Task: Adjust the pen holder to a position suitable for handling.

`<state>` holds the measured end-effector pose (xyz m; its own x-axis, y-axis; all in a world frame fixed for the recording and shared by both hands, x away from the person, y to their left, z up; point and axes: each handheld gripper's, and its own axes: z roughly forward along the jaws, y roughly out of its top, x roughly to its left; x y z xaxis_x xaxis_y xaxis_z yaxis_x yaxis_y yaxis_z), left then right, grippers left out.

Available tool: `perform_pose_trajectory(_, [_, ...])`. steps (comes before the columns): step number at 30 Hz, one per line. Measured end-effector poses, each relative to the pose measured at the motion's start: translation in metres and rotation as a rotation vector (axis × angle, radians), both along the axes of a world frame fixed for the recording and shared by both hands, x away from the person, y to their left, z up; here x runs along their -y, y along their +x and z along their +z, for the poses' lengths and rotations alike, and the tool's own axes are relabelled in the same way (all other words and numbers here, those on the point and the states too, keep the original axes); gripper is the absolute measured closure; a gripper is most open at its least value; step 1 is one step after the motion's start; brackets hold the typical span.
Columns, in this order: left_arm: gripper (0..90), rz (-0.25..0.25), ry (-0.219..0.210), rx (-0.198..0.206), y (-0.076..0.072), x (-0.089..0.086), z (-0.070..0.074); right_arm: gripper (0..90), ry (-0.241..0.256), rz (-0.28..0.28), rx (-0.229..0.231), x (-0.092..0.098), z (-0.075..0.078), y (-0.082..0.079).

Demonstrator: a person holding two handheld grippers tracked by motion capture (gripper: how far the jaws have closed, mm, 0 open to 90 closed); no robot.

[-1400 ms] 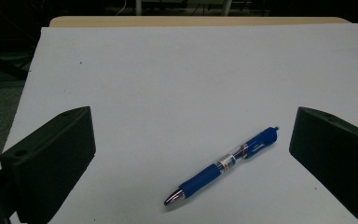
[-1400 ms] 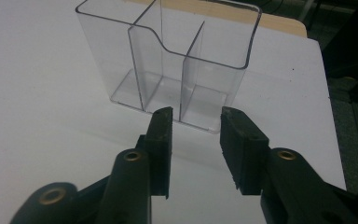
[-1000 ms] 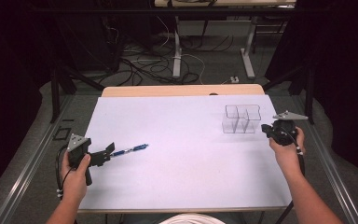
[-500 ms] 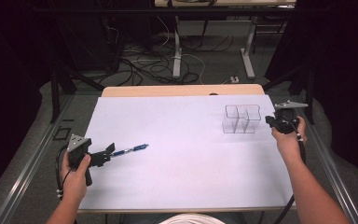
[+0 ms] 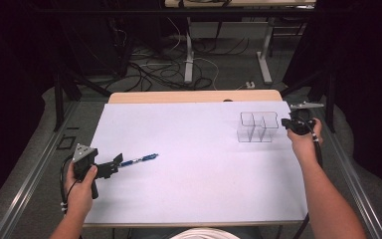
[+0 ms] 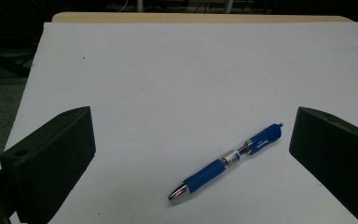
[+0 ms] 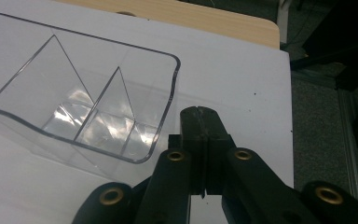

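Note:
A blue pen [image 5: 138, 160] lies flat on the white table cover [image 5: 189, 164], at the left. My left gripper [image 5: 113, 165] stands open just behind it, jaws wide to either side of the pen [image 6: 227, 159], not touching it. A clear plastic organizer [image 5: 257, 126] with divided compartments stands at the right rear. My right gripper [image 5: 287, 125] sits close by its right side, jaws pressed together with nothing between them. In the right gripper view the shut gripper [image 7: 200, 122] is just beside the organizer's rim [image 7: 168, 98], and its compartments hold nothing.
A wooden tabletop edge [image 5: 194, 96] shows past the white cover. Beyond it, cables [image 5: 159, 69] and table legs [image 5: 264, 55] lie on the floor. Metal rails [image 5: 30, 164] run along both sides of the table.
The right gripper has moved away from me and slightly right, ending beside the organizer's right side. The left gripper and the pen have stayed put.

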<state>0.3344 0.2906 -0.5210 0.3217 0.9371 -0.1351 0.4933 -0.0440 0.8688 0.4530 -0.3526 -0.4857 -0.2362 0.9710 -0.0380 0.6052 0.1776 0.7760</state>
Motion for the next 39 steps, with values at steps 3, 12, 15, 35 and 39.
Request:
perform_pose_trajectory(3, [0.1, 0.003, -0.001, -0.002, -0.001, 0.0, 0.0, 90.0, 0.019, -0.002, 0.0, 0.002, -0.003, 0.004])
perform_pose_trajectory(12, [0.1, 0.003, 0.004, -0.003, -0.001, 0.001, -0.001, 90.0, 0.027, -0.004, -0.006, 0.007, -0.016, 0.015])
perform_pose_trajectory(15, [0.2, 0.01, 0.0, -0.005, -0.002, 0.001, -0.001, 90.0, 0.04, -0.003, -0.012, 0.008, -0.018, 0.018])
perform_pose_trajectory(35, [0.2, 0.012, 0.005, -0.011, -0.002, 0.0, -0.003, 90.0, 0.046, 0.088, -0.021, 0.002, -0.028, 0.024])
perform_pose_trajectory(39, [0.1, 0.014, 0.004, -0.011, -0.002, 0.0, -0.003, 90.0, 0.05, 0.099, -0.011, -0.001, -0.028, 0.025])
